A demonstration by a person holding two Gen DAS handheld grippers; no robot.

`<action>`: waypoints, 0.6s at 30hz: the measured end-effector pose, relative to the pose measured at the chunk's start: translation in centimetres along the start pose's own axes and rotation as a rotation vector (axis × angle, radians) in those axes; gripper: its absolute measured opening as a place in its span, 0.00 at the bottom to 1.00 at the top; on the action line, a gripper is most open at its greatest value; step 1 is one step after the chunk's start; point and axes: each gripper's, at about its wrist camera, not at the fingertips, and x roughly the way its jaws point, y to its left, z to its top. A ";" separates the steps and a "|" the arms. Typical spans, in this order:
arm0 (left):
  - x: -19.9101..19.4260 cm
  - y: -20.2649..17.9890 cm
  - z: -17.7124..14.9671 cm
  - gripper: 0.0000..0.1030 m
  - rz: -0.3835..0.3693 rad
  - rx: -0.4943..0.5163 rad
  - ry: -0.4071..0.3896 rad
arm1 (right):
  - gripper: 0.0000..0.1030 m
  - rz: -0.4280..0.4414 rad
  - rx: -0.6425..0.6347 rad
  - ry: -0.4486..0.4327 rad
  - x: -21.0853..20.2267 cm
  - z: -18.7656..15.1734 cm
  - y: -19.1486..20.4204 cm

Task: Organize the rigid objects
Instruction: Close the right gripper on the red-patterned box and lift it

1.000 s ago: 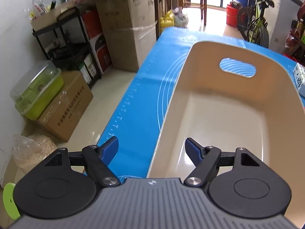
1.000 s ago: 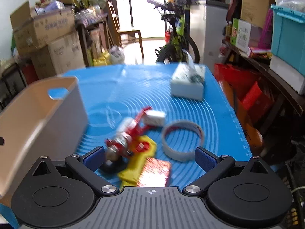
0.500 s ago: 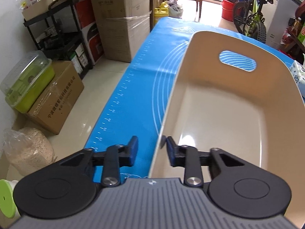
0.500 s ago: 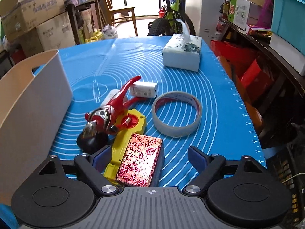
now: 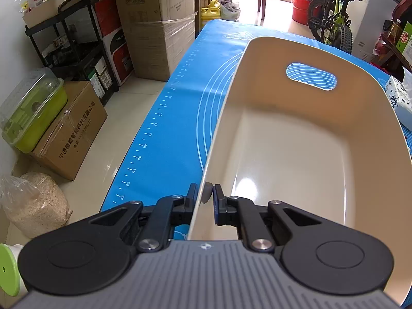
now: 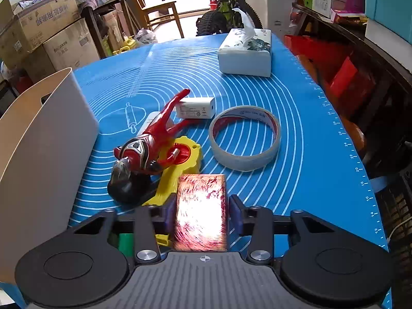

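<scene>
The left gripper (image 5: 205,200) pinches the cream bin's (image 5: 224,108) near wall, likely steadying it on the counter (image 6: 309,139). Right of the bin, the right gripper's (image 6: 200,215) fingers are closing around a red foil box (image 6: 200,206), presumably bound for the bin.
</scene>
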 end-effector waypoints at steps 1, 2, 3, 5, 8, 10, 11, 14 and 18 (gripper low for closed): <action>0.0 0.0 0.0 0.14 0.000 -0.003 0.001 | 0.45 0.000 -0.008 -0.001 -0.1 0.0 0.1; 0.0 0.0 0.0 0.14 -0.001 -0.005 0.001 | 0.44 -0.001 -0.010 -0.002 -0.1 -0.1 0.2; 0.0 0.0 0.0 0.14 0.000 -0.006 0.001 | 0.44 -0.002 -0.011 -0.002 -0.2 -0.1 0.2; -0.1 -0.1 0.0 0.14 0.006 0.003 -0.002 | 0.43 -0.008 -0.006 -0.010 -0.4 0.0 0.1; -0.1 -0.3 -0.1 0.14 0.013 0.014 -0.005 | 0.43 -0.003 0.024 -0.039 -1.3 0.3 -0.3; -0.1 -0.3 -0.1 0.14 0.012 0.010 -0.005 | 0.43 -0.003 0.032 -0.067 -2.0 0.6 -0.4; -0.1 -0.3 -0.1 0.14 0.011 0.010 -0.004 | 0.43 -0.003 0.039 -0.082 -2.4 0.8 -0.4; -0.1 -0.3 -0.1 0.14 0.009 0.010 -0.005 | 0.43 0.036 0.083 -0.102 -3.4 1.4 -0.7; -0.2 -0.4 -0.2 0.14 0.016 0.021 -0.009 | 0.43 0.060 0.088 -0.191 -5.5 2.6 0.2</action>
